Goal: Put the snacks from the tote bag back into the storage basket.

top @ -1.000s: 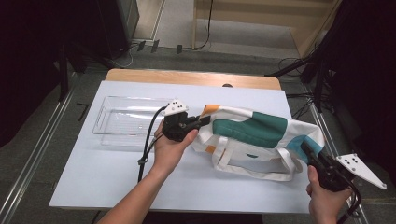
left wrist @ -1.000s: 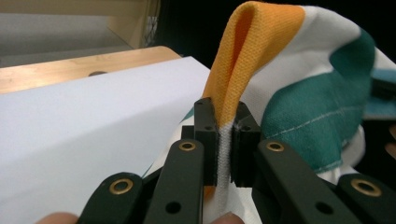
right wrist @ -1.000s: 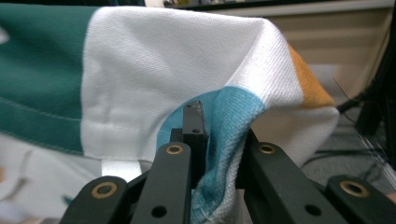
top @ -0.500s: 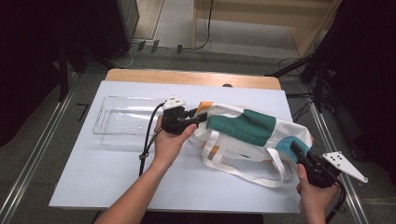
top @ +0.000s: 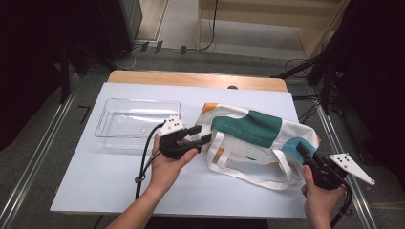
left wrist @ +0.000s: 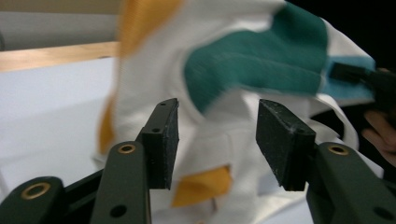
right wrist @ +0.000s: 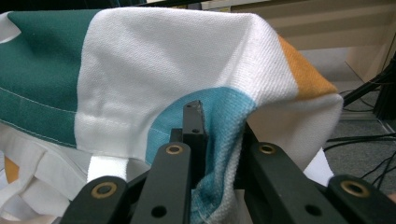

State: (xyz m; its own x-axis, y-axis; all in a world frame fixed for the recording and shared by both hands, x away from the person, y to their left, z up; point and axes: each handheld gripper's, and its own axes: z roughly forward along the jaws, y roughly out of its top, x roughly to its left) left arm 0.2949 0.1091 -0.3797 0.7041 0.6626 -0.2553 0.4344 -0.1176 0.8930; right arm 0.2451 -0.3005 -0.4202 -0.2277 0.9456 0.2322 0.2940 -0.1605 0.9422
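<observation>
A white tote bag [top: 253, 136] with green, orange and blue patches lies crumpled on the white table [top: 119, 186], its straps [top: 258, 179] trailing toward the front. My right gripper [top: 304, 152] is shut on the bag's blue corner [right wrist: 219, 140] at the right end, the cloth pinched between the jaws. My left gripper [top: 200, 134] stands open at the bag's left edge, with the cloth [left wrist: 219, 93] just beyond its pads [left wrist: 166, 135] and nothing held.
A clear plastic tray [top: 136, 121] sits empty at the table's back left, just behind my left hand. A wooden strip [top: 196, 78] runs along the far table edge. Dark stands and cables crowd the floor behind and to the right.
My left gripper let go of the bag's left edge and opened. The right gripper pulled the blue corner toward the front right, and the bag shifted and sagged flatter.
</observation>
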